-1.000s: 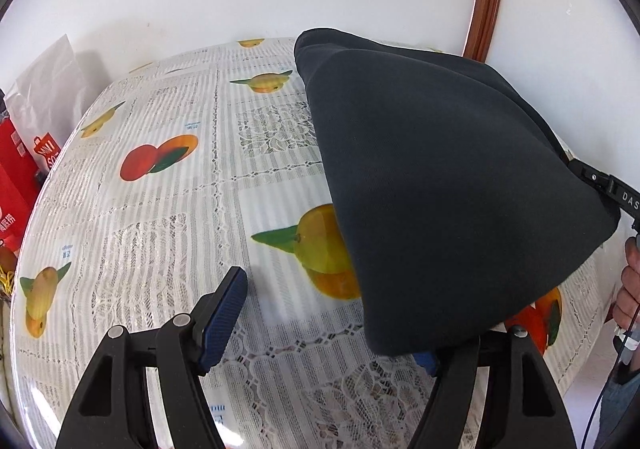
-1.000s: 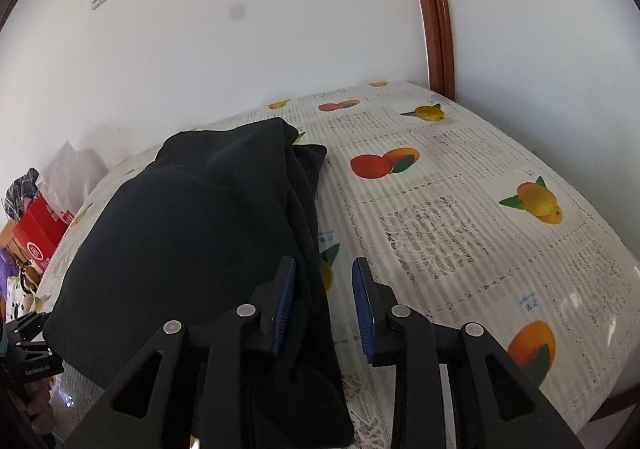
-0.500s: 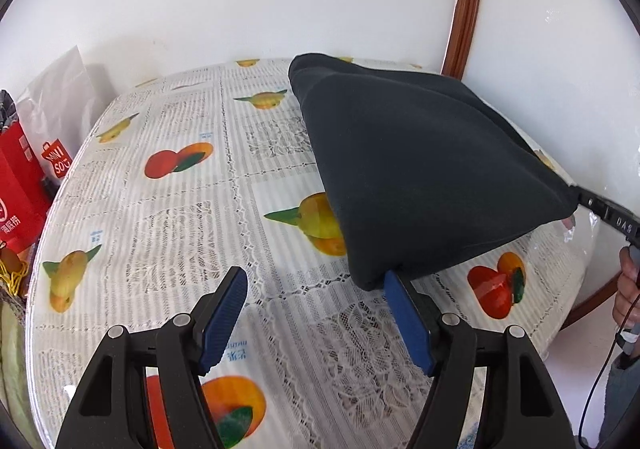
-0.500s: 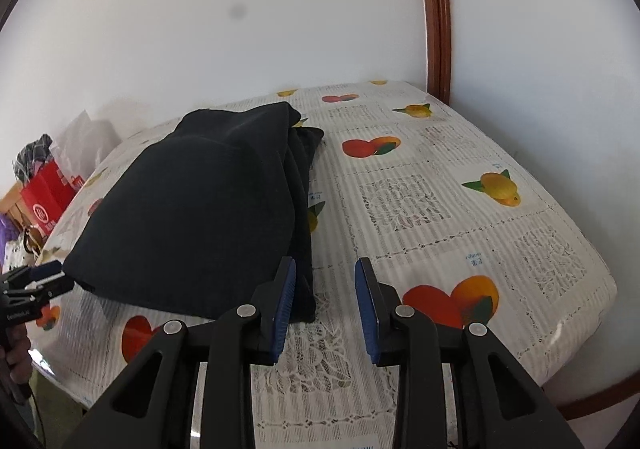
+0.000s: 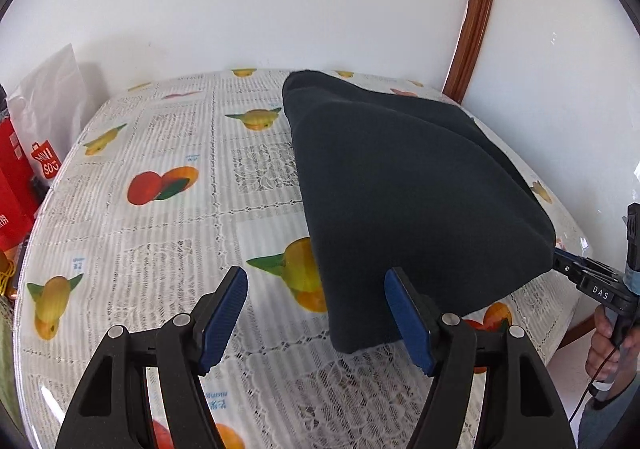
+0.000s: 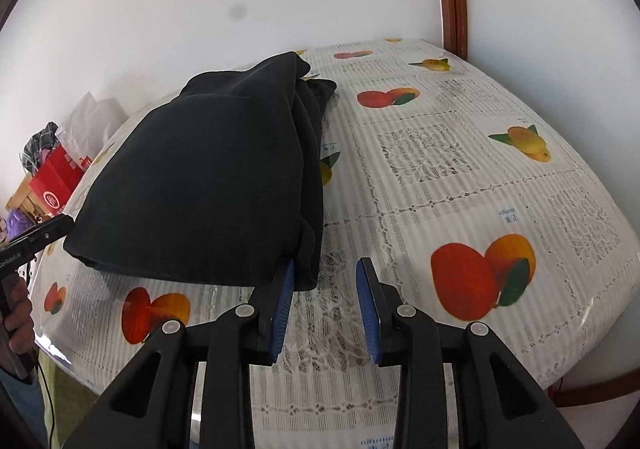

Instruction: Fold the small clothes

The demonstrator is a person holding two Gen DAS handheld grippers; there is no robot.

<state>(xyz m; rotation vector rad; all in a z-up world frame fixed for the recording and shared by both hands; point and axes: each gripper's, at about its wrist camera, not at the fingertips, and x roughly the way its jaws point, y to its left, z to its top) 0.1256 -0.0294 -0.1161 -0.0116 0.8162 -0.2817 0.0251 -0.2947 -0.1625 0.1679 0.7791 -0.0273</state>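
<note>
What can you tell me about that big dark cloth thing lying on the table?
The dark garment looks like soft, thick, navy-black fabric, folded into a flat bundle with several layers stacked along one side edge. It lies on the fruit-print tablecloth, covering part of a printed fruit. Its top is smooth, with no wrinkles showing. Neither gripper grips it: the left gripper and the right gripper stand open just off its near corners.

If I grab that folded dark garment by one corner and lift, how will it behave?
The dark garment is probably floppy: it lies in soft stacked layers with rounded edges, so a one-corner lift would likely let the folds fall open. It looks thick and fleecy, so somewhat heavy for cloth. On the glossy tablecloth it may slide as one stack if pushed.
</note>
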